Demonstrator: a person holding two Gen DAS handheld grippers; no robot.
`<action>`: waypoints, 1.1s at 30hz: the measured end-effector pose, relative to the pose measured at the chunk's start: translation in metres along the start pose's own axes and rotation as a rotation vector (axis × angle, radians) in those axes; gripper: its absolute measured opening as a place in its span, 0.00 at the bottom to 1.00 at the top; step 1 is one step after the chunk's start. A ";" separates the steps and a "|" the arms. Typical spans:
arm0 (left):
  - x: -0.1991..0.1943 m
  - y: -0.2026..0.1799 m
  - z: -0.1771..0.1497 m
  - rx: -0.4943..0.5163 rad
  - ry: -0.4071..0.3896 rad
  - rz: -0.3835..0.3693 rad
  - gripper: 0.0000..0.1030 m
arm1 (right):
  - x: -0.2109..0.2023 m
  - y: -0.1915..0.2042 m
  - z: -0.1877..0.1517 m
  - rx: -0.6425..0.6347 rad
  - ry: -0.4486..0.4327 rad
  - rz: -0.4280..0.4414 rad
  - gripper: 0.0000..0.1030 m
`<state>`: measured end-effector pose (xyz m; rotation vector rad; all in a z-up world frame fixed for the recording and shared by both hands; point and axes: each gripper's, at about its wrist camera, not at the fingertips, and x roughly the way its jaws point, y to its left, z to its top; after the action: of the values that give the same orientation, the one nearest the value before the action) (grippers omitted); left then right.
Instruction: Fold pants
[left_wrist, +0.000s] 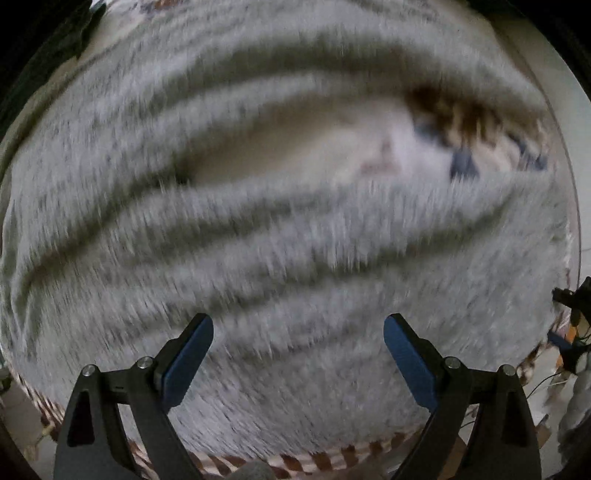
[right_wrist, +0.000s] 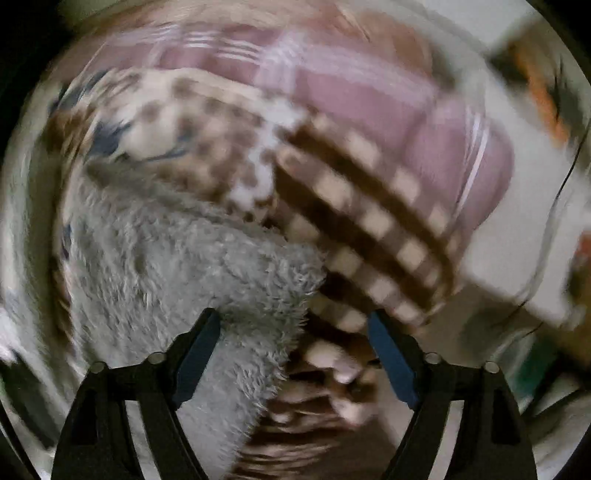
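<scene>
Pants (left_wrist: 295, 251) spread directly below wide-open left gripper (left_wrist: 298, 325), untouched.

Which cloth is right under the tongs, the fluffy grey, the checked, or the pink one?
The fluffy grey pants. The brown checked cloth lies beside them, the pink cloth farther off.

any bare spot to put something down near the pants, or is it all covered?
Mostly covered. Left view: grey fleece pants fill nearly everything; one pale gap opens between their folds. Right view: a pale bare strip lies right of the checked cloth and pink blanket. Heavy blur, so edges are uncertain.
</scene>
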<state>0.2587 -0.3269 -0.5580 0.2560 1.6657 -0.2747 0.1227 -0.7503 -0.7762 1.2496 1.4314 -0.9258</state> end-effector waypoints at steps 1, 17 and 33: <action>0.003 0.000 -0.005 -0.014 0.013 0.003 0.92 | 0.007 -0.003 -0.001 0.002 -0.001 0.051 0.39; -0.005 -0.007 -0.032 -0.037 0.046 -0.069 0.92 | -0.019 -0.022 -0.019 -0.154 -0.069 -0.113 0.51; -0.049 -0.031 0.145 -0.061 -0.271 0.018 0.92 | 0.019 0.305 0.113 -0.619 -0.048 -0.046 0.41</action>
<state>0.3906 -0.4036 -0.5238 0.1787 1.4006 -0.2337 0.4440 -0.7994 -0.8030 0.7282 1.5521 -0.4737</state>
